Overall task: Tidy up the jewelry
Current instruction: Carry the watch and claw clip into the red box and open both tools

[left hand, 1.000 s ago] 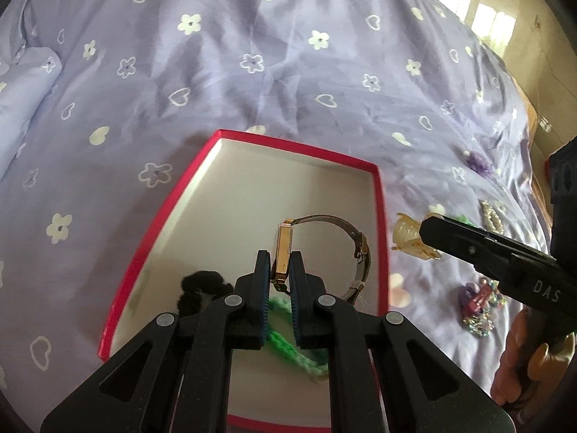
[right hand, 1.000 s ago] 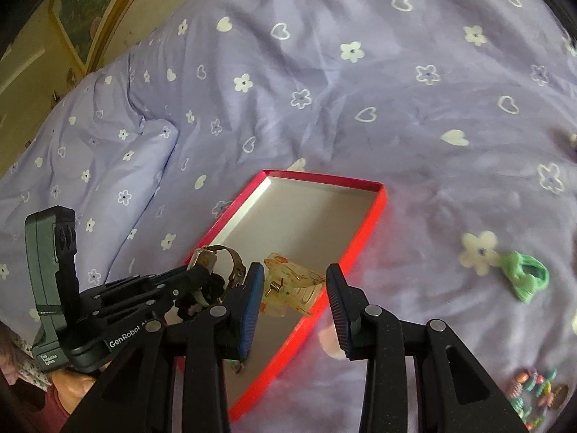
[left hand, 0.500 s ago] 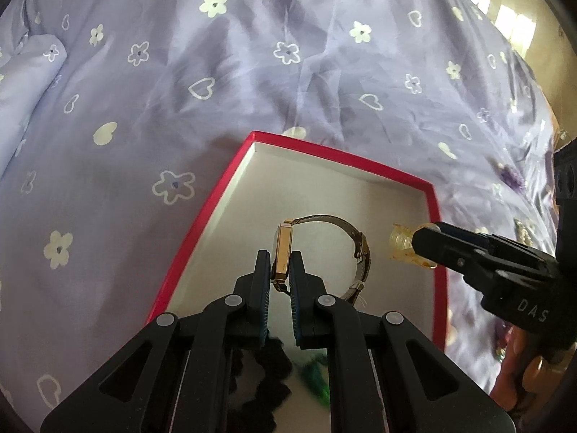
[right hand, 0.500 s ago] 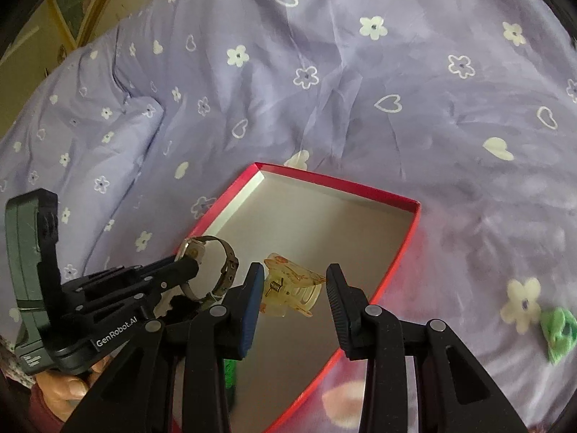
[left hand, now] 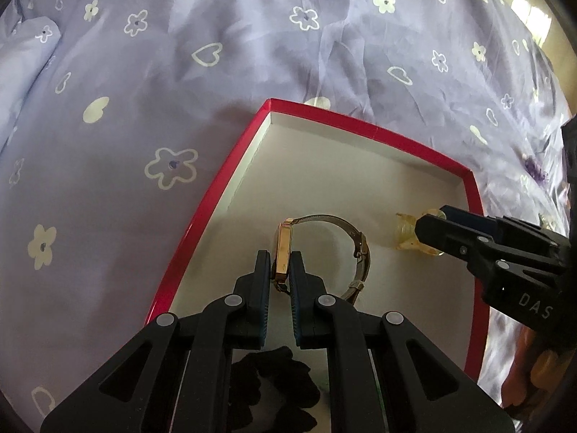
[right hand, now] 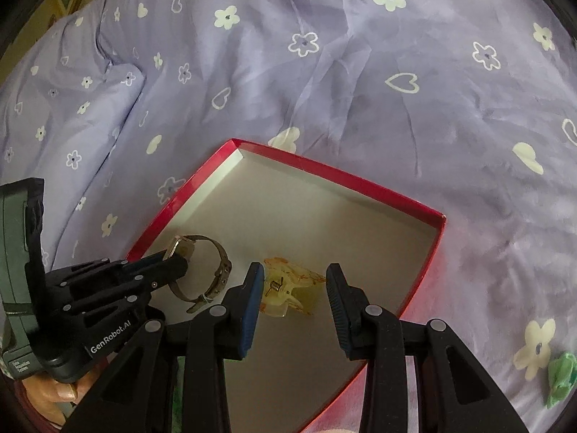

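1. While we look along the left hand-held gripper (left hand: 280,265), its jaws are clenched on the gold case of the watch (left hand: 285,252), whose mesh strap loops out to the right. The watch hangs over the middle of the red box (left hand: 202,216), so we judge the step in hand to be setting it down inside. Toward the right wall of the box the right hand-held gripper (left hand: 427,225) brings in the yellow hair claw (left hand: 405,229). At the near end of the box lies a black scrunchie (left hand: 277,379), partly hidden by our gripper; we should lower the watch onto the bare floor beyond it.

2. Seen from the right hand-held gripper (right hand: 294,288), the hair claw (right hand: 288,290) sits between the half-closed jaws, pressed against the left pad; whether the right pad touches it we cannot tell, though it seems carried above the box floor (right hand: 324,216). The left hand-held gripper (right hand: 176,261) with the watch (right hand: 202,270) is just beside it, nearer the left wall of the box. Our next move, as we judge it, is to lower both pieces and let go, keeping them apart so the strap does not snag the claw. Well outside the right wall, a green item (right hand: 560,379) lies on the purple bedspread (right hand: 360,72), not yet collected.
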### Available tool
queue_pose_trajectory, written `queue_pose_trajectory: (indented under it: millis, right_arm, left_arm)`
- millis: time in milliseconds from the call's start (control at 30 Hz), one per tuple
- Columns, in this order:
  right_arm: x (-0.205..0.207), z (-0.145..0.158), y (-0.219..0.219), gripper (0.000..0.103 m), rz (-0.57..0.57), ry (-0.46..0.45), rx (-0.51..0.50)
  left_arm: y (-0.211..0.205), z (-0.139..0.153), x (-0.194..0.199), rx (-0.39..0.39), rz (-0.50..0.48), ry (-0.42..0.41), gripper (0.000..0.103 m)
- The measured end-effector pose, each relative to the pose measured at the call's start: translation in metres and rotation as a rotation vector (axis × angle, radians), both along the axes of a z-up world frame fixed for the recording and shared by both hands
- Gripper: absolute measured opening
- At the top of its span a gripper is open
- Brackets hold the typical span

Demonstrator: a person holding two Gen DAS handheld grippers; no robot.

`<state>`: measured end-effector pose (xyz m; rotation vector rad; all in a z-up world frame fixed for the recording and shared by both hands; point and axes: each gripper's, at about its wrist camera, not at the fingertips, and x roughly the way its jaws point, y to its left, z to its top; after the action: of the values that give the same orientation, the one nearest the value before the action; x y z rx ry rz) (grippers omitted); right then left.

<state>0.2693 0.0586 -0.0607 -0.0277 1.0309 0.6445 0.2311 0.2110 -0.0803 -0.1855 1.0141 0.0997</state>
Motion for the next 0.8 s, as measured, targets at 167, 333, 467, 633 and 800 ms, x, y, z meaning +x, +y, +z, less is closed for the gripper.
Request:
queue_pose_trajectory:
  millis: [167,333,467,633,800]
  right_arm:
    - [0.0017,-0.0005,0.0014,0.036,0.003,0.006,-0.001]
    - [0.0019,-0.0006,0.0026,0.037,0.004,0.004,0.002]
    - [0.0021,-0.0026,0.0033,0.039,0.009,0.009,-0.003]
    - [0.0021,-0.0036,0.0038,0.039,0.008,0.008,0.002]
    - [0.0026,-0.0014,0.0011,0.040,0.008,0.014,0.017]
  left_arm:
    - [-0.0030,-0.0009,0.0034,0.017,-0.009,0.015,0.009]
    - [-0.0025,-0.0027,0.0064,0.007,-0.006,0.024,0.009]
    - [-0.0028,-0.0035,0.0072,0.016,-0.008,0.026,0.010]
    - [-0.0039,-0.0028,0.0057,0.029,-0.008,0.029,0.017]
    - [-0.0047,0.0054,0.0001,0.064,0.001,0.012,0.037]
